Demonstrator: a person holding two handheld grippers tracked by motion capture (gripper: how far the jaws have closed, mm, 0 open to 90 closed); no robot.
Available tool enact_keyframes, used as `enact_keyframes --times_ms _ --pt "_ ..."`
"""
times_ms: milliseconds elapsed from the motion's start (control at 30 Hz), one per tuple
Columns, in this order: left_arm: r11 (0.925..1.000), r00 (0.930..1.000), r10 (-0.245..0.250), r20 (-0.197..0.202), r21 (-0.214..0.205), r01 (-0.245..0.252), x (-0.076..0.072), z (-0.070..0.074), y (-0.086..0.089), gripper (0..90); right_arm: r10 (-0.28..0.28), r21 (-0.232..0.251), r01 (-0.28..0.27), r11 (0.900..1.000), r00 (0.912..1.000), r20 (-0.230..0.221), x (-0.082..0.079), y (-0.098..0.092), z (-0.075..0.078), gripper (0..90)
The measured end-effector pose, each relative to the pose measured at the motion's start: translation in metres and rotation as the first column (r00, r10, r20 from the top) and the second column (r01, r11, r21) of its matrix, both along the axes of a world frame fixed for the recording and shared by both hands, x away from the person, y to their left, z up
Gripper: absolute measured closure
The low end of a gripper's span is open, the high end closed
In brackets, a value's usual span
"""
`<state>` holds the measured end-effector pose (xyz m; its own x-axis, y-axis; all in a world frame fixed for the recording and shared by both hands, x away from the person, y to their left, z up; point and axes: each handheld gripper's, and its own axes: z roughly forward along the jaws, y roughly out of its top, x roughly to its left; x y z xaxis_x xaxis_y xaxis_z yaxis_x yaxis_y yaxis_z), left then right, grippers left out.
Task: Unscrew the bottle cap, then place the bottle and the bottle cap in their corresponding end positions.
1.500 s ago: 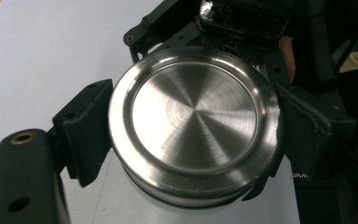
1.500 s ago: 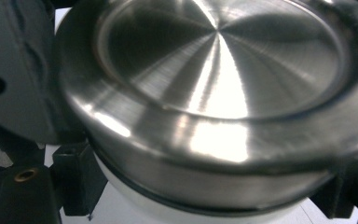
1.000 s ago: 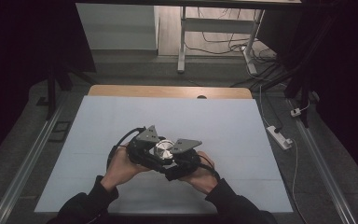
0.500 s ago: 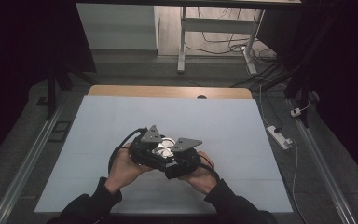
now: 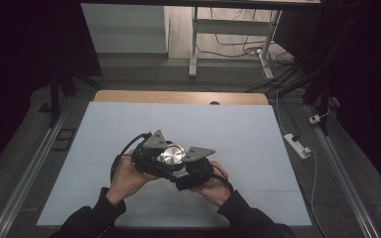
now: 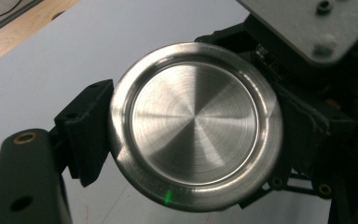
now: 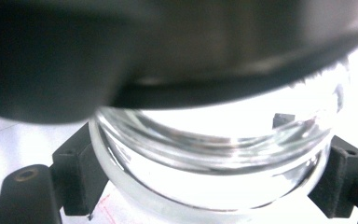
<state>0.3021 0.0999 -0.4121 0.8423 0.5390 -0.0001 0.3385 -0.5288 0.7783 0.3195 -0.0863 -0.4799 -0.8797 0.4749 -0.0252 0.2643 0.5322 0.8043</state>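
1. Item: glass jar (image 7: 214, 158) w/ steel lid (image 6: 196, 126). Loc: held in mid-air above the white mat (image 5: 258, 129), nearer the mat's front edge than its far wooden edge, approx. centre across.
2. Left gripper (image 5: 146, 153): jaws clamped on lid rim, one pad at each side of the disc.
3. Right gripper (image 5: 191, 173): jaws clamped on jar body, just below lid.
4. Done, by judgement: jar picked up off mat; both grips set, lid & body each secured.
5. Left, by judgement: lid sits on jar mouth; can't tell if tight or loosened. Twist-off (or tightening) not visibly finished; nothing set down on mat.
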Motion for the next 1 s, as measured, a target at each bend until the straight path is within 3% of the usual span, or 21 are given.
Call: enact_keyframes --times_ms 300,1000 --pt "0.9998 0.9997 -0.017 -0.019 0.000 0.017 -0.001 -0.003 0.004 19.1 -0.037 0.003 0.037 0.9993 0.9990 0.024 0.008 -0.010 0.003 14.7" --pt "0.9991 0.9978 -0.043 -0.051 0.002 0.043 -0.005 -0.013 0.005 19.2 -0.107 0.008 0.106 0.9943 0.9937 0.034 0.027 -0.027 0.005 14.7"
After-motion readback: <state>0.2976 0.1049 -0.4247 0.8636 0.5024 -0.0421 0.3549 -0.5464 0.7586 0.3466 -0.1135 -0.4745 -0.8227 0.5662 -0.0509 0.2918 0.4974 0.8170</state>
